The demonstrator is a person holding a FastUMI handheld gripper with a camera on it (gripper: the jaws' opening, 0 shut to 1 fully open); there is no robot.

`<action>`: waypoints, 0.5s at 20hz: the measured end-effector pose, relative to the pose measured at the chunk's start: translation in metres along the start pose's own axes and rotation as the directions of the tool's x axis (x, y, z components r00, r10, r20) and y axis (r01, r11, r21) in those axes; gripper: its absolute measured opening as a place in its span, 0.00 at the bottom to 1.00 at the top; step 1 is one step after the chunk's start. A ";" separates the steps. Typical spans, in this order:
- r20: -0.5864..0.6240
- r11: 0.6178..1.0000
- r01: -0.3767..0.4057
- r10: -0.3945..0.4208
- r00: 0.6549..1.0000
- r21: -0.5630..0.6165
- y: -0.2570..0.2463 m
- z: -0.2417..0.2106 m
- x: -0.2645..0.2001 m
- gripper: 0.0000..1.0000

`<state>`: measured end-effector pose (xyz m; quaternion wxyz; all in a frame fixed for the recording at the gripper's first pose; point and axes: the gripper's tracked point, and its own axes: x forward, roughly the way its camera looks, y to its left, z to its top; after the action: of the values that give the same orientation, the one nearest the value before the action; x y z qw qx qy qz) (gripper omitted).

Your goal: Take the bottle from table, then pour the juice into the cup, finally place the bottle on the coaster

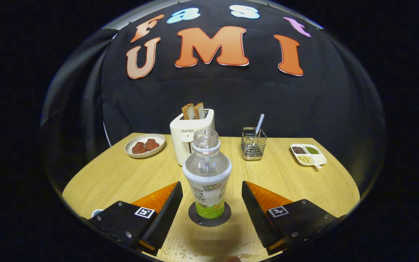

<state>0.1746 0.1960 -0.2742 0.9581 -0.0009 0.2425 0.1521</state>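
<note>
My gripper is released, fingers spread either side of the bottle, which stands upright on the coaster at twelve o'clock. I'd back straight out toward six, keeping clear.

Clear bottle with a white label and green juice at its foot, on a dark grey coaster; behind it a cream toaster with brown bread, left of the toaster a white plate of reddish-brown pieces, all on a pale wood-grain surface
</note>
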 end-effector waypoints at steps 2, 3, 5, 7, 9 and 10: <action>0.053 1.000 0.014 -0.013 0.999 -0.010 -0.010 0.017 -0.033 0.97; 0.083 0.999 0.029 -0.027 0.996 -0.021 -0.017 0.025 -0.052 0.97; 0.135 0.999 0.049 -0.046 0.990 -0.023 -0.029 0.039 -0.090 0.97; 0.178 0.999 0.051 -0.047 0.983 -0.017 -0.039 0.051 -0.132 0.97; 0.228 0.997 0.078 -0.071 0.971 -0.022 -0.055 0.062 -0.171 0.97; 0.250 0.996 0.091 -0.082 0.965 -0.023 -0.061 0.066 -0.193 0.97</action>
<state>0.0614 0.0866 -0.1306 0.9866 -0.0088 0.1176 0.1132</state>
